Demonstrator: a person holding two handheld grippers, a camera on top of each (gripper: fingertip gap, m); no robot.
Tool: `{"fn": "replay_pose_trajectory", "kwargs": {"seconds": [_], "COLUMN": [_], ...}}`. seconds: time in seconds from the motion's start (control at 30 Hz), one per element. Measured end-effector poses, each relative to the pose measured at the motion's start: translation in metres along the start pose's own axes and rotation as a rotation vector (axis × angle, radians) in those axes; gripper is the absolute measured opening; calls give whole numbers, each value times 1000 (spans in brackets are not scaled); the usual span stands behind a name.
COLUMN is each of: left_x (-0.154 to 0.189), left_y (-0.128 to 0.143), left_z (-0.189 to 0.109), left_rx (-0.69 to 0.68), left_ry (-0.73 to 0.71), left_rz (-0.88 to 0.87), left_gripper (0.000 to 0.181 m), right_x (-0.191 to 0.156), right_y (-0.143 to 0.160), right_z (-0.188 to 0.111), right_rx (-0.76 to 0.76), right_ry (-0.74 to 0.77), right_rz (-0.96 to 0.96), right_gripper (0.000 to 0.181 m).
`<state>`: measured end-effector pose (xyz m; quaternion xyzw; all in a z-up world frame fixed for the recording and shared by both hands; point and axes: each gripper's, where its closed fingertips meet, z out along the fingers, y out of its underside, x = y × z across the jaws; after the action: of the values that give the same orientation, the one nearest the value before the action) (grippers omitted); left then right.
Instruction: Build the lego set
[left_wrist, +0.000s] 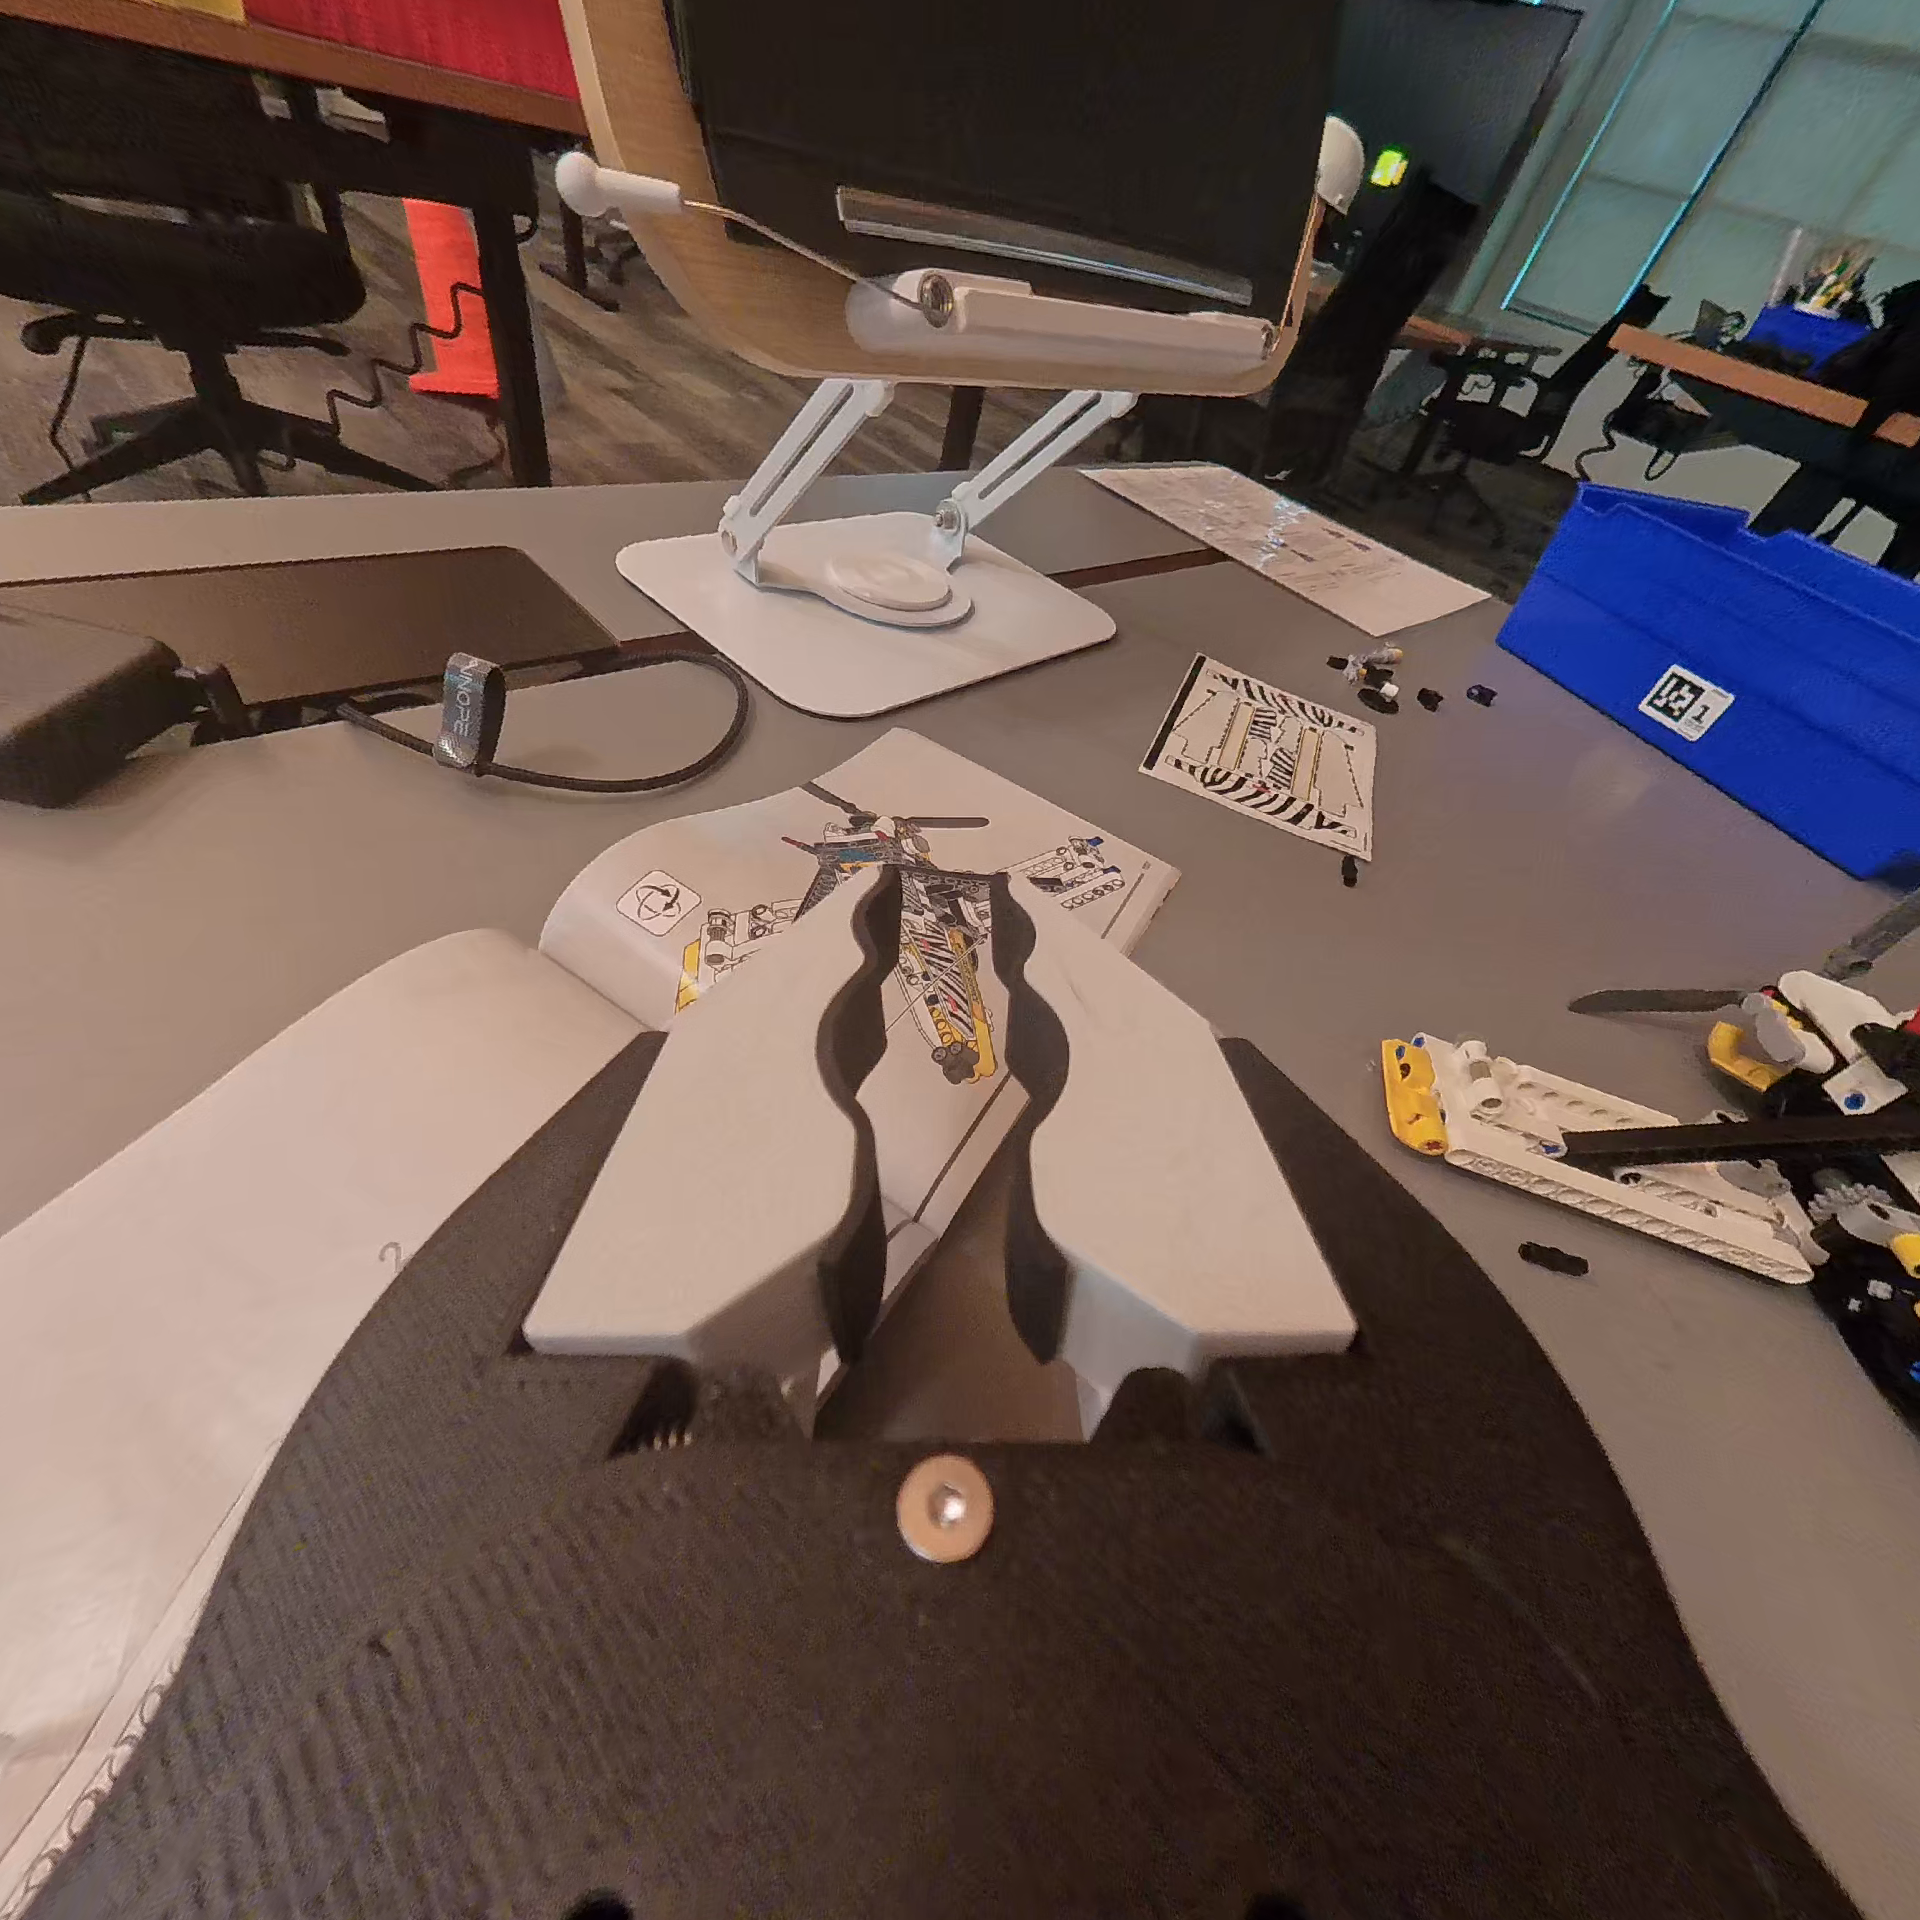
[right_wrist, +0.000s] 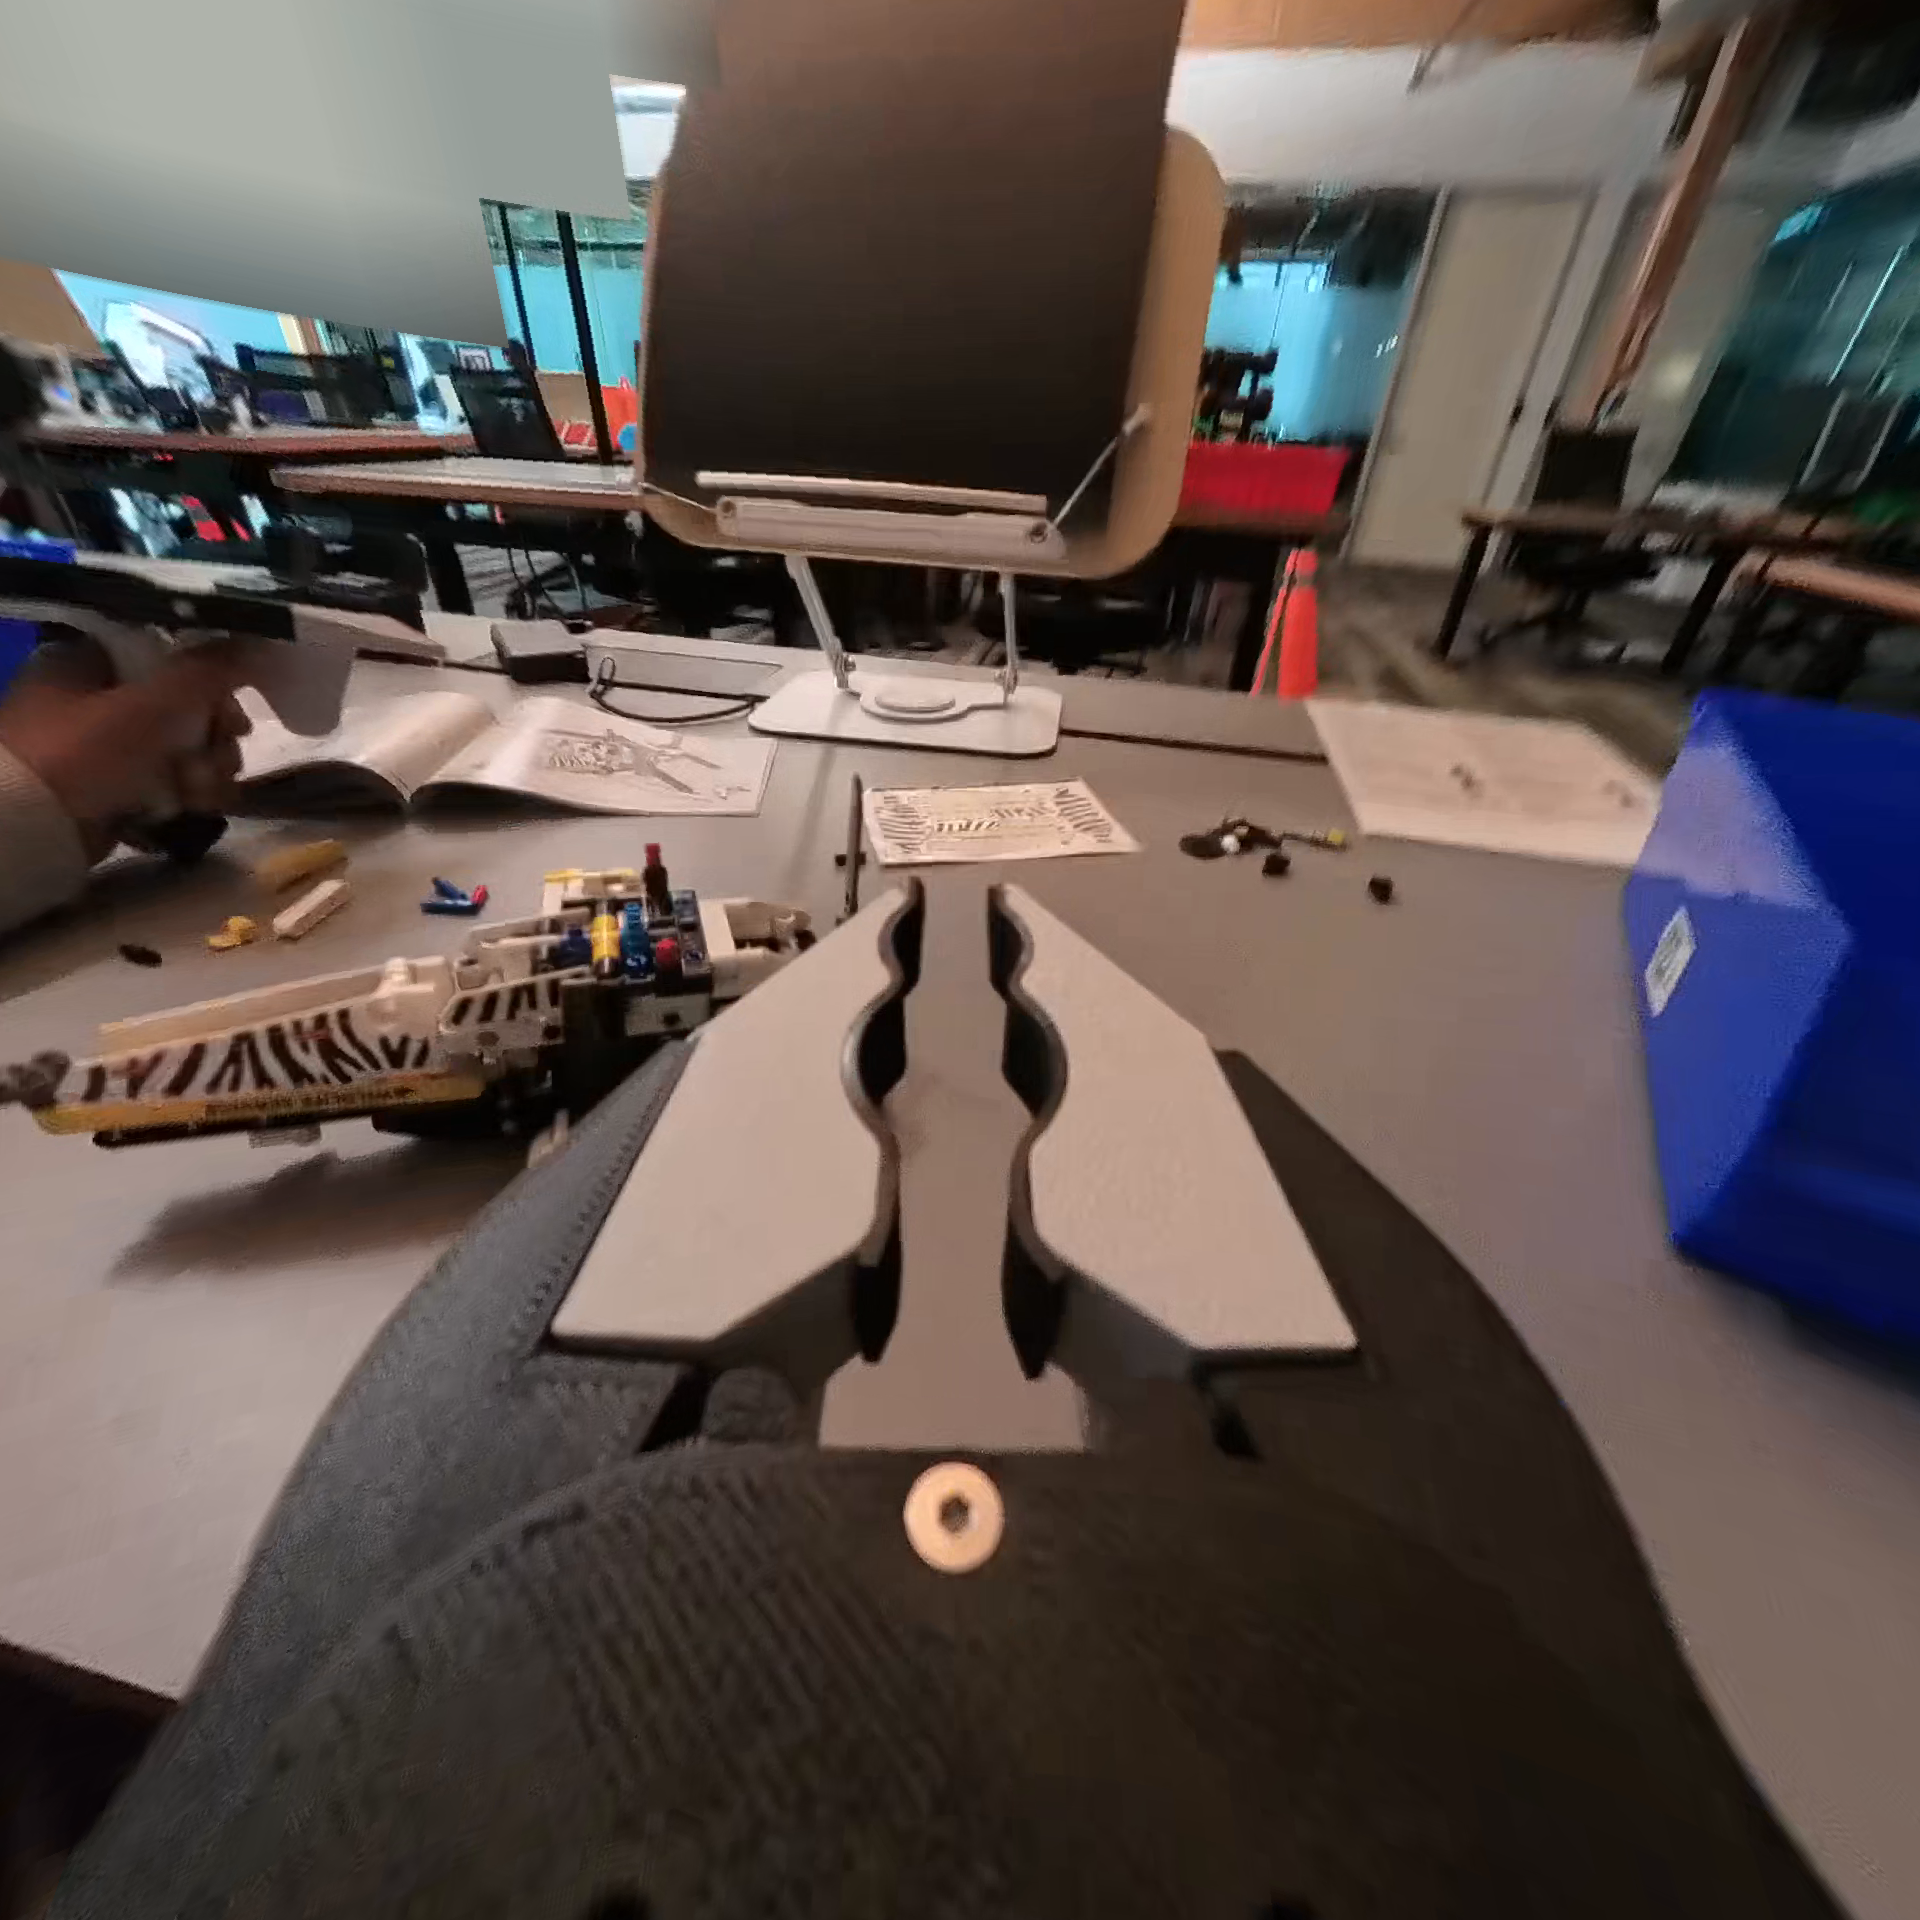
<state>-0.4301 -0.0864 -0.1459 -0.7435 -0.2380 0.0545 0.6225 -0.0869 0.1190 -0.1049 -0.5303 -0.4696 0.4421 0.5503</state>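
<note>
Both tools are empty. The left hand-held gripper is held over the open instruction booklet with its fingers slightly spread and nothing between them; the right hand-held gripper is likewise parted and empty, raised above bare desk.

The main risk is judged to lie with the small loose parts scattered near the sticker sheet and the pieces beside the booklet: they are tiny against the broad fingers, so one could be nudged away or pinched crookedly and flicked across the desk. The right wrist view is blurred, which suggests quick motion; a hurried reach could knock the model. A page could also be caught by the left fingers hovering close above it.

The lego model, a partly built helicopter, lies on the desk to the left of the right gripper and well right of the left one. A long white tail boom with zebra-striped stickers and a yellow lower edge is seen, joined to a dense core of black, blue, red and yellow pins. Its top looks open and unfinished.
</note>
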Motion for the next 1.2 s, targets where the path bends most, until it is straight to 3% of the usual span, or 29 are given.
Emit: {"fn": "replay_pose_trajectory", "kwargs": {"seconds": [0.2,0.4,0.5,0.63,0.7,0.77,1.03,1.2], "left_x": [1,-4,-5,-10,-15,-20,-21,-17], "left_y": [5,2,1,-1,-3,-5,-3,-3], "left_z": [2,0,-1,-4,-7,-9,-5,-5], "left_rx": [-34,-18,-7,10,28,43,34,30], "left_ry": [9,-18,-4,-15,-26,-23,24,32], "left_rz": [-15,-9,-32,-47,-61,-93,-159,-148], "left_gripper": [14,14,14,14,14,14,17,18], "right_x": [24,41,67,123,119,106,92,86], "right_y": [-21,-89,-99,-57,-35,-20,-3,15], "right_z": [37,86,132,210,232,236,232,240], "right_rx": [95,259,293,149,79,52,-14,-88], "right_ry": [-17,-44,-53,-51,-191,-295,-212,-208], "right_rz": [177,40,35,322,500,609,276,225], "right_gripper": [21,20,16,26,35,33,33,33]}}
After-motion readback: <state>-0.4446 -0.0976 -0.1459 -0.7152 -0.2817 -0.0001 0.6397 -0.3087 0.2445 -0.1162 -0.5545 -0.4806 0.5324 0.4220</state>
